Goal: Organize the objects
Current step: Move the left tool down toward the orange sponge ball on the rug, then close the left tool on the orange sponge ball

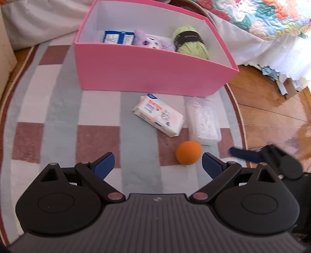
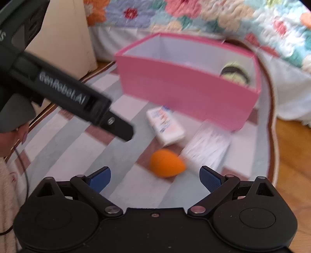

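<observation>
**Both grippers spread wide above an orange ball on the rug**

The left gripper (image 1: 158,165) has its jaws wide apart and holds nothing; the blue pads (image 1: 104,165) touch no object. The right gripper (image 2: 155,178) is likewise wide open and empty.

Just ahead of the left jaws, toward their right side, an orange ball (image 1: 189,153) lies on the rug; it is smooth, matte and round. In the right wrist view the same ball sits just ahead, between the two pads, smeared by motion blur.

Beyond the ball lies a white pack of wet wipes (image 1: 158,114) with pink and blue print, flat on the rug. Just to its right is a clear plastic bag (image 1: 203,121) of white contents, near the ball.

Farther ahead stands an open pink box (image 1: 155,75) with a white interior. Inside are a blue-and-white packet (image 1: 118,37), a purple plush toy (image 1: 153,40) and a skein of green yarn (image 1: 191,42) with a dark band.

Everything rests on a checked rug (image 1: 58,116) in grey, white and brownish red, over a wooden floor (image 1: 272,109). A bed with a floral quilt (image 1: 268,17) stands behind the box.
</observation>
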`<state>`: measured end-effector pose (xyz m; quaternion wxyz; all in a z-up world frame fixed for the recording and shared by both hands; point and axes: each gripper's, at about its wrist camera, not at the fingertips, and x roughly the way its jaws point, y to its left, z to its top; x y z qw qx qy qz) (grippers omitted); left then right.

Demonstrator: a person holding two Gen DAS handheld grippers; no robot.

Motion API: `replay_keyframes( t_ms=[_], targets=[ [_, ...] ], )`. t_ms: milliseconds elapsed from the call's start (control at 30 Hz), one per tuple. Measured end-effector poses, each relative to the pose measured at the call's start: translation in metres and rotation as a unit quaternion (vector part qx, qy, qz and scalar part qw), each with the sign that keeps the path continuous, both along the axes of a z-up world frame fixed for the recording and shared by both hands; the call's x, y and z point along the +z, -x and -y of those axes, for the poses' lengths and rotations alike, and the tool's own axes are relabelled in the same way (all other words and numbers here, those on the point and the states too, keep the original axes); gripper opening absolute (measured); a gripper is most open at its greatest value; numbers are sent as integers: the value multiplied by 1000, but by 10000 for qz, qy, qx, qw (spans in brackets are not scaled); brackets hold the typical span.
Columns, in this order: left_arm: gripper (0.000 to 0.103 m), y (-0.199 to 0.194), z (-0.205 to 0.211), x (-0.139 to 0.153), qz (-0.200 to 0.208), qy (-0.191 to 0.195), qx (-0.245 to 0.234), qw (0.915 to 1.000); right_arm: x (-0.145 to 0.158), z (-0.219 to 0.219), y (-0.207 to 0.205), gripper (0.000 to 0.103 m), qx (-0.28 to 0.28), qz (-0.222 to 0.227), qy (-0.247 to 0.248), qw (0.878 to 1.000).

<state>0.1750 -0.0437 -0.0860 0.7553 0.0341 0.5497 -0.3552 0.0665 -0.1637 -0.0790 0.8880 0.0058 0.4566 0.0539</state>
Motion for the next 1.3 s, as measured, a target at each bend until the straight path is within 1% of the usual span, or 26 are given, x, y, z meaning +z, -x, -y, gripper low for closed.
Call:
replay_keyframes(
  t_ms=[67,133,200,300,333,400,467,533,600,700,800,867,933,1033,1133,1200,1233,1300],
  targets=[
    [98,2,4,-5,-1,-13,-32,10000,-4,-7,2,100,132,18,71,9999],
    [98,5,10,-10,127,-144,-90,9998,-7,-14,4,100,203,92,162,9996],
    [97,7,17,-16,218,-229,-211,9993,-12,-17,0,100,187,17,177,9997],
    [97,7,23,-25,85,-221,-417,9989,-24,-17,-8,100,238,-154,160,9995],
    [97,6,25,-29,50,-325,-416,9986,-29,-16,-9,100,280,-249,171,9992],
    [96,5,25,-34,118,-487,-420,9979,-38,-15,-10,98,391,-433,249,9980],
    [96,2,24,-39,90,-528,-389,9978,-41,-14,-8,98,387,-328,441,9977],
    [96,0,23,-43,-3,-416,-362,9985,-41,-13,-6,98,332,-193,474,9981],
    [95,0,23,-44,-54,-275,-394,9988,-42,-10,-5,99,304,-148,319,9989],
    [95,4,28,-44,-18,-105,-491,9987,-47,-10,-5,99,231,-81,263,9994],
    [95,8,34,-43,97,-75,-601,9981,-50,-12,-4,99,267,36,214,9994],
    [95,9,37,-46,105,-13,-664,9977,-53,-13,-4,99,286,102,278,9992],
    [94,11,42,-52,9,100,-819,9966,-56,-16,-4,98,340,158,406,9985],
    [90,15,47,-56,48,162,-888,9959,-58,-19,-3,98,401,287,480,9976],
    [84,15,50,-55,135,239,-889,9957,-59,-17,0,98,260,442,411,9978],
    [72,14,49,-54,86,354,-859,9956,-61,-14,-1,98,142,432,327,9984],
    [70,13,49,-53,76,388,-832,9958,-62,-11,-1,98,76,384,255,9989],
    [56,12,48,-54,84,385,-767,9963,-61,-5,-4,98,-48,329,98,9994]
  ],
)
